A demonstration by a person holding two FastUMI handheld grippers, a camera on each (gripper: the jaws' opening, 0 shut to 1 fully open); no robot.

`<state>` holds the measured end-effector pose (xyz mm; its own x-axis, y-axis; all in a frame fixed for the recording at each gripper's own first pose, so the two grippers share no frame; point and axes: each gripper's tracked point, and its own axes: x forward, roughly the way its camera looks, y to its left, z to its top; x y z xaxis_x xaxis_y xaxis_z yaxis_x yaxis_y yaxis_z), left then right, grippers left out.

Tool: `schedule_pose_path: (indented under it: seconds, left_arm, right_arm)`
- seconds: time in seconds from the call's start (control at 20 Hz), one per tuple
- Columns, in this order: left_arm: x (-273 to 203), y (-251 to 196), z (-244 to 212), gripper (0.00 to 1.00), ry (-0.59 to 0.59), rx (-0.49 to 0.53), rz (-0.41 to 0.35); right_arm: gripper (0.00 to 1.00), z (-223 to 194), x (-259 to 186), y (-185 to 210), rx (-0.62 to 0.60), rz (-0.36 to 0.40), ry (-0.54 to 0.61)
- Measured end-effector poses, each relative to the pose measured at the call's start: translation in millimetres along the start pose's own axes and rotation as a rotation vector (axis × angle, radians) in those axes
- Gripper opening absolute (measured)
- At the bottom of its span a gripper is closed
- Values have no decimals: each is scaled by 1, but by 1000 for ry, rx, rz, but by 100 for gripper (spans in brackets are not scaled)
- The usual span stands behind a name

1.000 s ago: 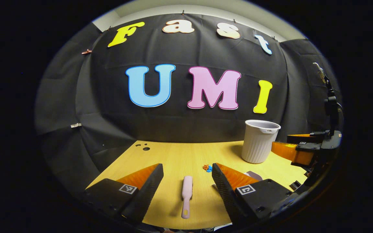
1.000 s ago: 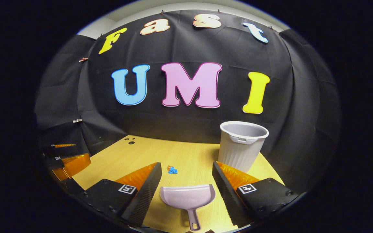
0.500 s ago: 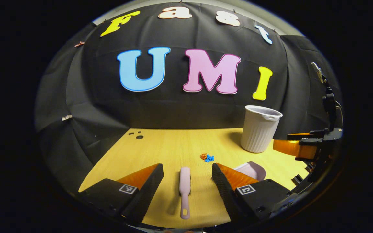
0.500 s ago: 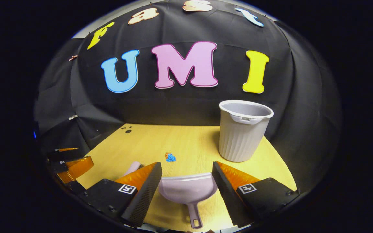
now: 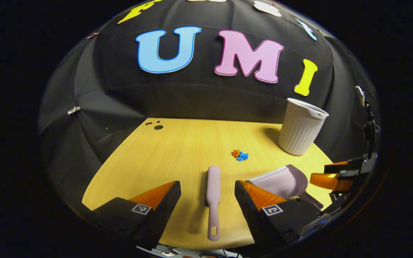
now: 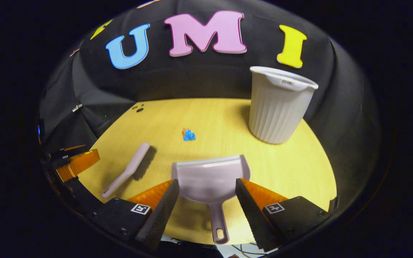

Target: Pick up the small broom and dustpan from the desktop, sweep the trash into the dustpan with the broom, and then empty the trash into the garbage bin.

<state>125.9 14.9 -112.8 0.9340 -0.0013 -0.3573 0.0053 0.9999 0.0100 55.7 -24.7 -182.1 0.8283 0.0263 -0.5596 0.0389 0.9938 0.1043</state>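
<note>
A small pink broom [image 5: 213, 195] lies on the wooden desktop [image 5: 177, 150], handle toward me, between the spread fingers of my left gripper [image 5: 207, 188], which is open above it. The pink dustpan [image 6: 211, 179] lies flat with its handle toward me, between the fingers of my open right gripper [image 6: 207, 188]. The dustpan [image 5: 281, 181] and the right gripper [image 5: 332, 179] also appear at the right in the left gripper view. The broom [image 6: 127, 173] and the left gripper [image 6: 75, 163] appear at the left in the right gripper view. A small heap of blue and orange trash [image 5: 240, 155] [image 6: 188, 134] lies beyond both tools.
A ribbed white garbage bin [image 6: 277, 104] [image 5: 301, 127] stands upright at the far right of the desktop. Small dark holes [image 5: 155, 125] mark the far left corner. The near desk edge runs just under both grippers.
Both grippers have tilted down and come forward over the desk, so the broom and the dustpan now lie farther in between their fingers. Neither tool has moved.
</note>
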Motion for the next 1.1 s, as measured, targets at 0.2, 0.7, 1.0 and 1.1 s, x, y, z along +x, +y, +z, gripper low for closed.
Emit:
schedule_pose_path:
  seconds: [0.2, 0.7, 1.0, 1.1]
  left_arm:
    - [27, 1, -17, 96, 84, 16, -4]
    - [89, -5, -91, 96, 379, 213, -24]
    - [113, -11, -115, 96, 500, 201, -56]
    - [116, -11, -124, 93, 529, 180, -55]
  right_arm:
    - [99, -37, 20, -13, 10, -20, 134]
    - [98, -100, 57, -19, 64, -19, 391]
    - [89, -106, 77, -17, 39, -34, 457]
    - [84, -105, 80, -20, 40, -51, 455]
